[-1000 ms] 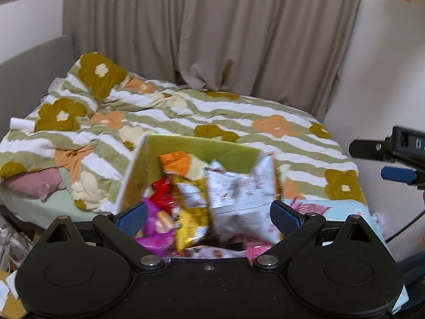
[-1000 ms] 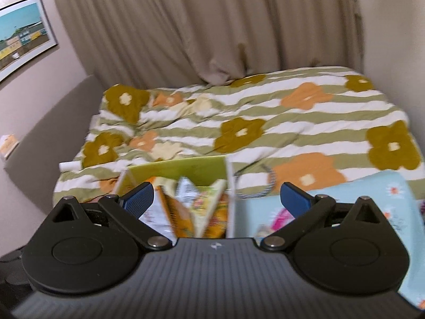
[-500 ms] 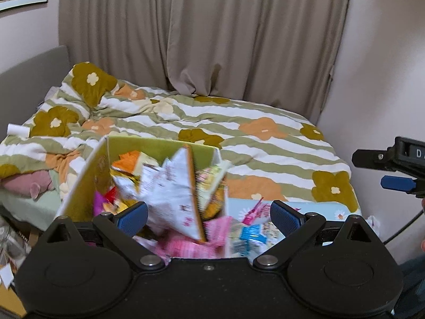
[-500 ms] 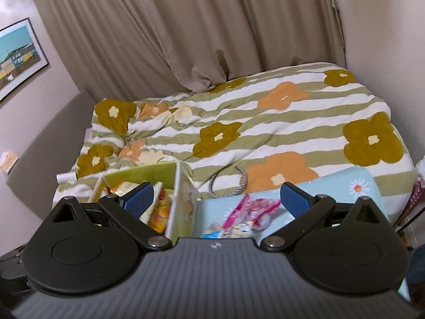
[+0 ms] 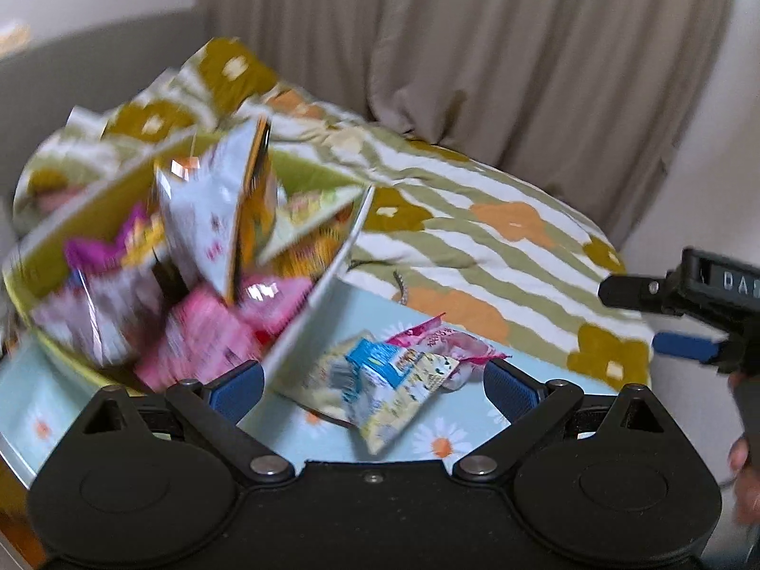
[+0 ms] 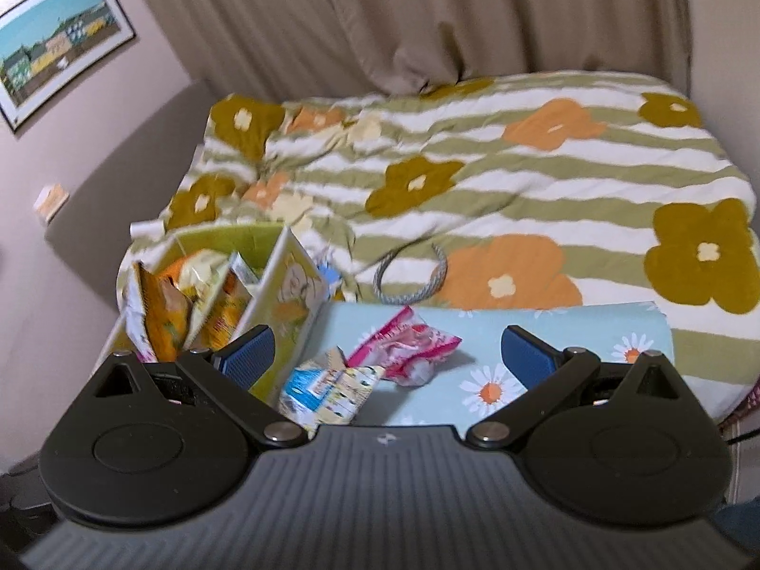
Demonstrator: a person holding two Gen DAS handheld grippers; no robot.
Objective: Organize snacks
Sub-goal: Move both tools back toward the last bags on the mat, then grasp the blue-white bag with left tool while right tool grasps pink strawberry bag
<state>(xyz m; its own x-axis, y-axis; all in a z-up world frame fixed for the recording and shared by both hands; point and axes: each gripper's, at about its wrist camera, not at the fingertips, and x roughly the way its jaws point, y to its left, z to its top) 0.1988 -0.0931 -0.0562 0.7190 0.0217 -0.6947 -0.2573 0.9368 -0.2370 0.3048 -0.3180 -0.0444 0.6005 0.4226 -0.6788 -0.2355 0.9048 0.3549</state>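
Observation:
A yellow-green box (image 5: 313,285) (image 6: 285,294) full of snack bags stands at the left on a light blue daisy-print surface (image 5: 475,432) (image 6: 570,332). Two loose packets lie right of the box: a blue-and-yellow packet (image 5: 394,380) (image 6: 327,387) and a pink packet (image 5: 441,337) (image 6: 408,344). My left gripper (image 5: 373,380) is open and empty, just before the blue-and-yellow packet. My right gripper (image 6: 387,349) is open and empty, over both loose packets; it also shows at the right edge of the left wrist view (image 5: 684,318).
Behind lies a bed with a striped flower-print quilt (image 6: 522,175). A grey cord loop (image 6: 411,280) lies on the quilt just beyond the blue surface. Beige curtains (image 6: 403,14) hang behind, and a framed picture (image 6: 57,66) hangs on the left wall.
Both views have shifted right and closer: the box now sits at the left and the two loose packets have come in between the fingers. Both grippers stayed open.

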